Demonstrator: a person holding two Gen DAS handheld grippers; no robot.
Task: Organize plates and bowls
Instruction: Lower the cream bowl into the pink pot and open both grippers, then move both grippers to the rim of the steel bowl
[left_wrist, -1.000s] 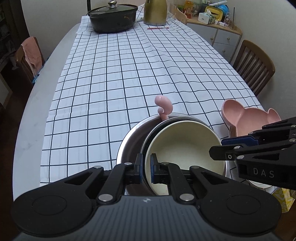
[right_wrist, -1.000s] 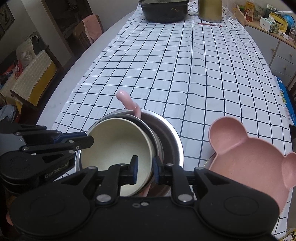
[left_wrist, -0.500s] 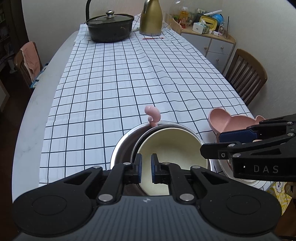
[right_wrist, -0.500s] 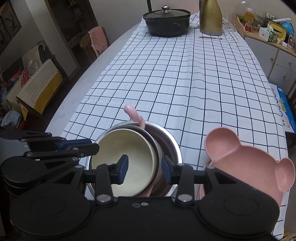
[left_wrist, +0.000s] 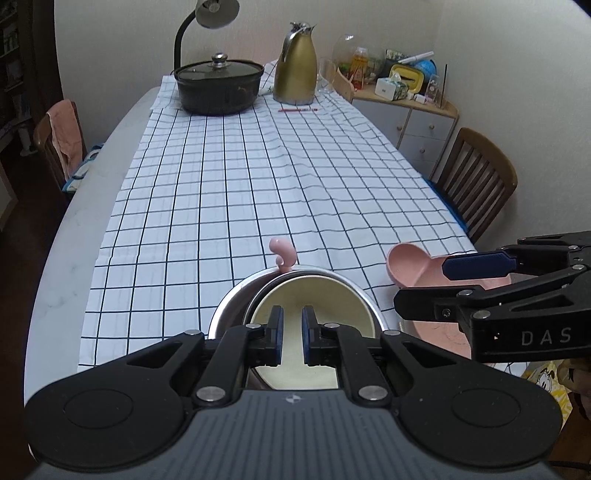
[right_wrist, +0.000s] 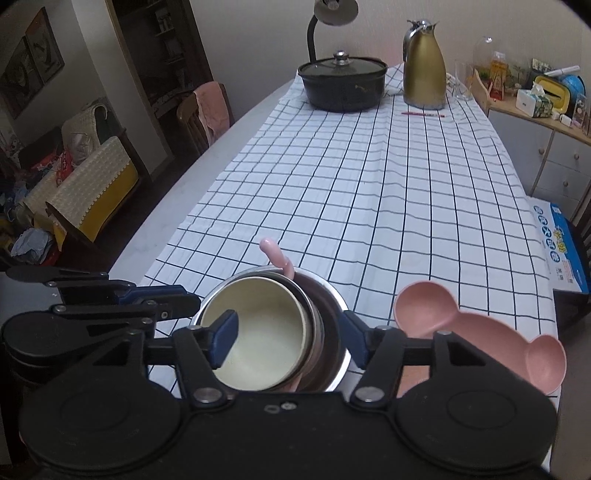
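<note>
A cream bowl (left_wrist: 314, 306) (right_wrist: 258, 332) is nested inside a steel bowl (left_wrist: 229, 314) (right_wrist: 332, 314) at the near end of the table. A pink curled handle (left_wrist: 282, 254) (right_wrist: 275, 256) sticks up behind them. A pink bear-shaped plate (left_wrist: 406, 266) (right_wrist: 461, 332) lies to their right. My left gripper (left_wrist: 291, 336) hovers above the cream bowl's near rim, its jaws a narrow gap apart and holding nothing. My right gripper (right_wrist: 288, 339) is wide open above the stacked bowls, empty, and shows from the side in the left wrist view (left_wrist: 461, 284).
A checked cloth (left_wrist: 258, 184) covers the long table. At the far end stand a black lidded pot (left_wrist: 218, 86), a gold jug (left_wrist: 297, 74) and a red pencil (left_wrist: 297, 109). Wooden chairs (left_wrist: 476, 184) stand at both sides. A cabinet (left_wrist: 402, 118) is at the right.
Both grippers have risen and pulled back from the bowls. My right gripper's jaws have opened from nearly shut to wide. My left gripper has opened slightly and let go of the cream bowl's rim.
</note>
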